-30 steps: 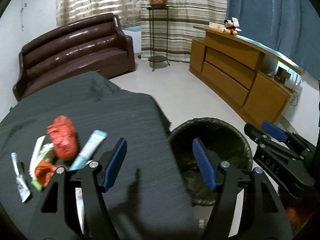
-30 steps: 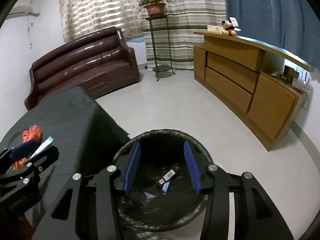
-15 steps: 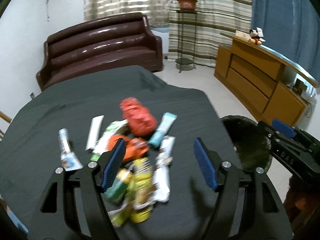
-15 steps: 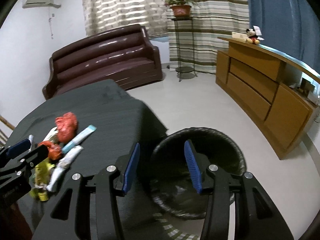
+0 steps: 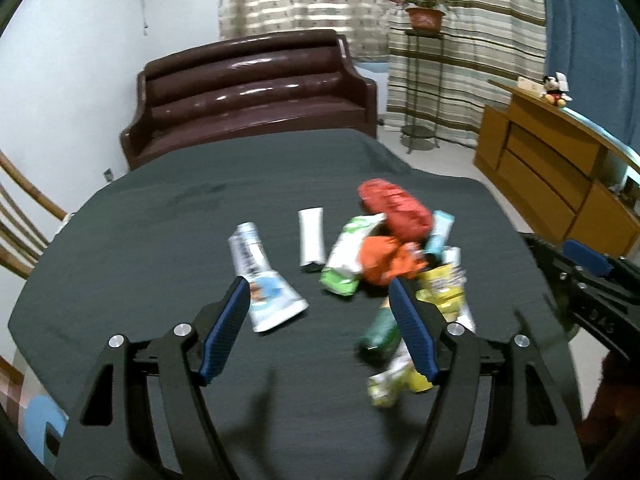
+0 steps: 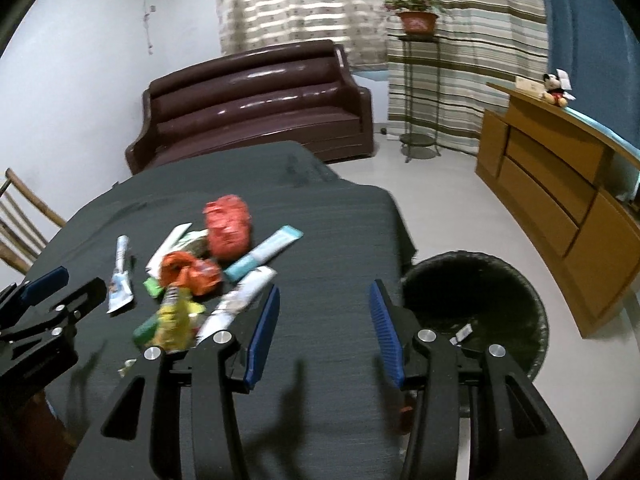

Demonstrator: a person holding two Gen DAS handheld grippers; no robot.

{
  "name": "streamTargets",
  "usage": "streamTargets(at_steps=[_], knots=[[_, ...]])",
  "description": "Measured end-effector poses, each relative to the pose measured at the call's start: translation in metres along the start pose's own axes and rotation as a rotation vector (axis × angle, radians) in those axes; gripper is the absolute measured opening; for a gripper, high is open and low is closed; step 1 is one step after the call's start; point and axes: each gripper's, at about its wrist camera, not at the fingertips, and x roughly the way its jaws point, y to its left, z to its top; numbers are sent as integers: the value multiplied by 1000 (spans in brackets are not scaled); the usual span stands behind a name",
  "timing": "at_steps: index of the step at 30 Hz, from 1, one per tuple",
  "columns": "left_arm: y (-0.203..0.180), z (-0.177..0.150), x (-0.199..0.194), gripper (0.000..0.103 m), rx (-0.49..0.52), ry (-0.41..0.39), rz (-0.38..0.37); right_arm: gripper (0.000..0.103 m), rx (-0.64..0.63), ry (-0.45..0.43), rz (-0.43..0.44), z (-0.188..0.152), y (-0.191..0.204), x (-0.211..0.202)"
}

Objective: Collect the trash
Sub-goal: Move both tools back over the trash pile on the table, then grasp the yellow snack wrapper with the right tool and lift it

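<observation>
A pile of trash lies on the dark table [image 5: 160, 248]: a red crumpled wrapper [image 5: 394, 206], an orange wrapper [image 5: 386, 258], a white-blue tube [image 5: 260, 280], a white tube [image 5: 311, 236], green and yellow packets [image 5: 348, 256]. My left gripper [image 5: 320, 320] is open and empty, above the table just short of the pile. My right gripper [image 6: 324, 320] is open and empty over the table's right part, with the pile [image 6: 192, 268] to its left. The black bin [image 6: 480, 320] stands on the floor to the right, with some scraps inside.
A brown sofa [image 5: 248, 84] stands behind the table. A wooden cabinet [image 6: 560, 184] runs along the right wall, a plant stand [image 6: 416, 80] by the curtains. A wooden chair [image 5: 20, 224] is at the left. Light floor lies between table and cabinet.
Both grippers have swung left from the bin toward the table. The trash pile now sits in front of the left gripper. Both stay open and empty.
</observation>
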Motion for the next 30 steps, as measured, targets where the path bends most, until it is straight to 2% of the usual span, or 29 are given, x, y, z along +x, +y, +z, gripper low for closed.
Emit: streamTargets(at_steps=[10,25,28,30], knots=[[48,-17,3,73,-57,27,49,46,-67,23,53,-5,52,4],[81,-30,9,73,-121,46,52,46,-134,80,93,-17,98,19],[80,-30,10,73,-122,46,47,36,-124,90,95,-20,98,20],[79,-30,11,73,-122,48,42,25,-117,94,101,-21,97,22]])
